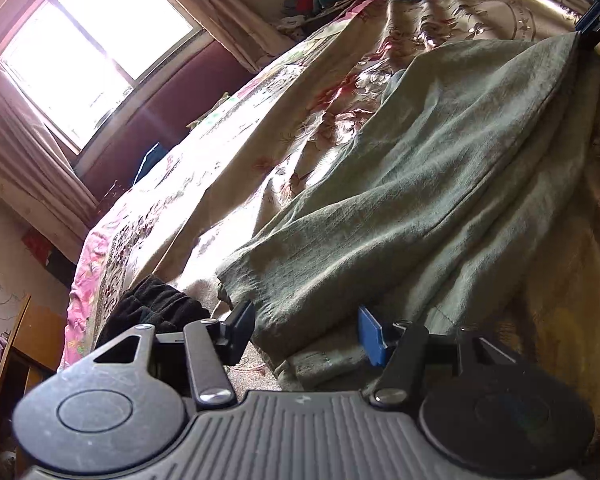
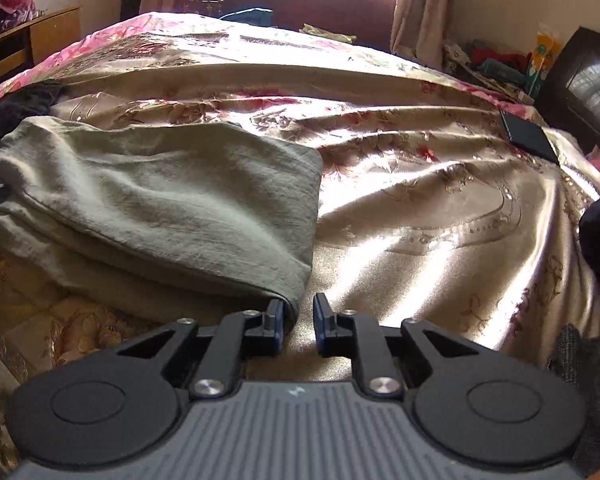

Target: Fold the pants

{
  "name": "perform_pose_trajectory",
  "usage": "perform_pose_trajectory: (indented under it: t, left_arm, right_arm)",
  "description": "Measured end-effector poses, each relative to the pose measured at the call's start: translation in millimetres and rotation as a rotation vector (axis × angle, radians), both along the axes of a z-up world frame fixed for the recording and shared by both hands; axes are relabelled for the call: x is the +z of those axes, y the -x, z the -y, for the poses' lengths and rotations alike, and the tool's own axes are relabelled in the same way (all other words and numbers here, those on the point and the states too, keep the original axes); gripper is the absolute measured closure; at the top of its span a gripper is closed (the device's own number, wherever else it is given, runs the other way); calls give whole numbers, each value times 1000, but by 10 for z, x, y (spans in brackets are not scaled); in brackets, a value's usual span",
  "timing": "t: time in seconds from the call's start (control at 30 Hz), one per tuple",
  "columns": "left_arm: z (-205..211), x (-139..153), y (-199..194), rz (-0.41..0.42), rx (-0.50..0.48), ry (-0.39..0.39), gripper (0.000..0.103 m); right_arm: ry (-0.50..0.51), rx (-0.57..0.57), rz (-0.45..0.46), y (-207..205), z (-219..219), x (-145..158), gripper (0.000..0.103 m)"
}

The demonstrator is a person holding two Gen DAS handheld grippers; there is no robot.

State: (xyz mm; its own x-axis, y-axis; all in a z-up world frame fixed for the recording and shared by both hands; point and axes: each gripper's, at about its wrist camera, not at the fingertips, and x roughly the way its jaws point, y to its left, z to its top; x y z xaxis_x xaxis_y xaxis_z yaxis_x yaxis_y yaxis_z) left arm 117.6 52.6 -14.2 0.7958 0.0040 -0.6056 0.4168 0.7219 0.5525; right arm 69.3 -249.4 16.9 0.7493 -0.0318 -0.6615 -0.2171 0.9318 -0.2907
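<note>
Olive green pants (image 1: 440, 168) lie folded on a shiny floral bedspread (image 2: 420, 208). My left gripper (image 1: 306, 336) is open at their near hem, with cloth lying between and under its wide-apart fingers and neither pad pressing. In the right wrist view the pants (image 2: 160, 192) spread to the left, and my right gripper (image 2: 300, 324) stands at their near corner. Its jaws are narrowly apart, the corner rests against the inner side of the left finger, and bedspread shows through the gap. From the left wrist view the cloth rises in a peak toward the right gripper (image 1: 588, 32).
A black garment (image 1: 152, 308) lies bunched near the bed's edge beside the pants. A dark flat rectangle (image 2: 528, 136) sits on the far right of the bed. A wooden cabinet (image 2: 32, 36), a window with curtains and a dark cabinet (image 2: 588, 76) surround the bed.
</note>
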Motion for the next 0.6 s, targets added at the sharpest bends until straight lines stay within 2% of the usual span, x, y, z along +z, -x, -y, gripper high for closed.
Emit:
perform_pose_trajectory:
  t: [0.07, 0.2, 0.3, 0.43, 0.47, 0.5, 0.53, 0.57, 0.6]
  left_arm:
    - [-7, -16, 29, 6, -14, -8, 34]
    - [-7, -81, 37, 26, -32, -45, 34]
    - [10, -120, 28, 38, -41, -77, 34]
    - [0, -179, 8, 21, -60, -104, 36]
    - [-9, -178, -4, 15, -57, -100, 45]
    - [-16, -172, -25, 11, -45, -96, 63]
    - [-29, -155, -50, 3, -31, -81, 71]
    - [-51, -131, -69, -3, -17, -60, 73]
    - [-78, -101, -69, -3, -8, -40, 75]
  right_arm:
    - [64, 123, 36, 94, -265, 53, 85]
    - [109, 348, 52, 17, -892, -65, 77]
    - [118, 463, 47, -205, -1291, -230, 77]
    - [132, 547, 17, -436, -1635, -428, 78]
    - [136, 560, 20, -487, -1674, -450, 78]
    - [137, 561, 22, -499, -1711, -450, 82]
    - [132, 555, 14, -526, -1724, -447, 82]
    - [118, 546, 4, -549, -1721, -430, 84]
    - [93, 535, -4, -564, -1690, -389, 93]
